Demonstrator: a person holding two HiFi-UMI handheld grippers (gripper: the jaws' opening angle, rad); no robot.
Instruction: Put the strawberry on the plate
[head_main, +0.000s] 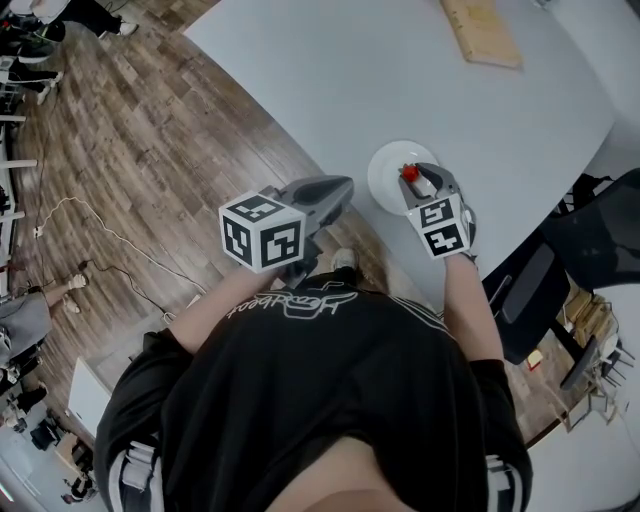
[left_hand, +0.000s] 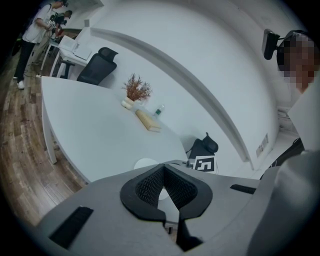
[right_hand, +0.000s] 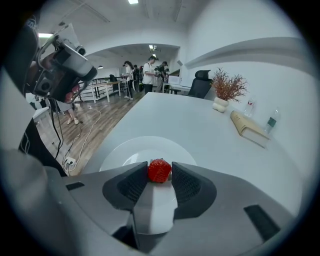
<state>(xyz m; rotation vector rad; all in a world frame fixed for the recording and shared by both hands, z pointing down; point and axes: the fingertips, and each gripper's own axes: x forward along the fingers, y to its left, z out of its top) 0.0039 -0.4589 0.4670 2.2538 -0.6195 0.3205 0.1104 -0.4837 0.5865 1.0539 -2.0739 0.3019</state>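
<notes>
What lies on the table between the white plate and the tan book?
Nothing. The right gripper view shows only bare table between the plate and the book; the head view agrees.

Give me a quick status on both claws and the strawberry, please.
Left claw shut, empty. Right claw shut on strawberry, over the plate. Not released yet. Nothing in the way.

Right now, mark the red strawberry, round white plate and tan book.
red strawberry (right_hand: 159, 171), right gripper view, front face
round white plate (right_hand: 125, 150), right gripper view, left rim
tan book (right_hand: 247, 127), right gripper view, top cover
</notes>
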